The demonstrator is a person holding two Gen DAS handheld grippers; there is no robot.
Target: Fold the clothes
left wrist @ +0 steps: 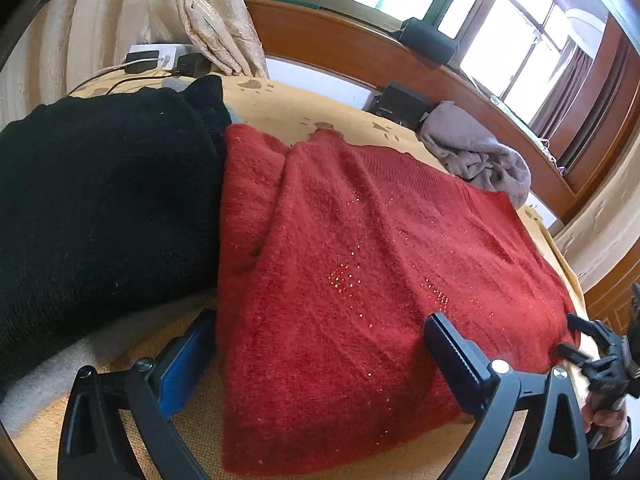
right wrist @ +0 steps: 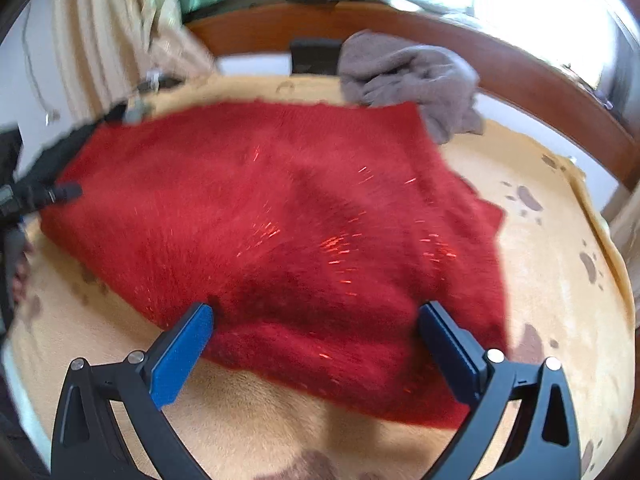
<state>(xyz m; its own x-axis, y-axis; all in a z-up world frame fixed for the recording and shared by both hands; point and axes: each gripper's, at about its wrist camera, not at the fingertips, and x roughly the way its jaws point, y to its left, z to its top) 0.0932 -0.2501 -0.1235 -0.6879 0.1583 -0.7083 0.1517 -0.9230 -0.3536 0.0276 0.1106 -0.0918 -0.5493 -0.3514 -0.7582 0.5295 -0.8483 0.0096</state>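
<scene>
Left wrist: my left gripper (left wrist: 320,356) gapes wide over the fluffy red sequinned sweater (left wrist: 360,272) – folded on the tan paw-print blanket (left wrist: 280,100), beside a black knit (left wrist: 100,200). Right wrist (blurred): my right gripper (right wrist: 316,336) – fingers spread, unpinched – straddles the sweater's near edge (right wrist: 280,220).

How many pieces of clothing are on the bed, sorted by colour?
Red: 1, the red sweater
Black: 1, the black sweater
Grey: 1, the crumpled grey garment
Total: 3
</scene>
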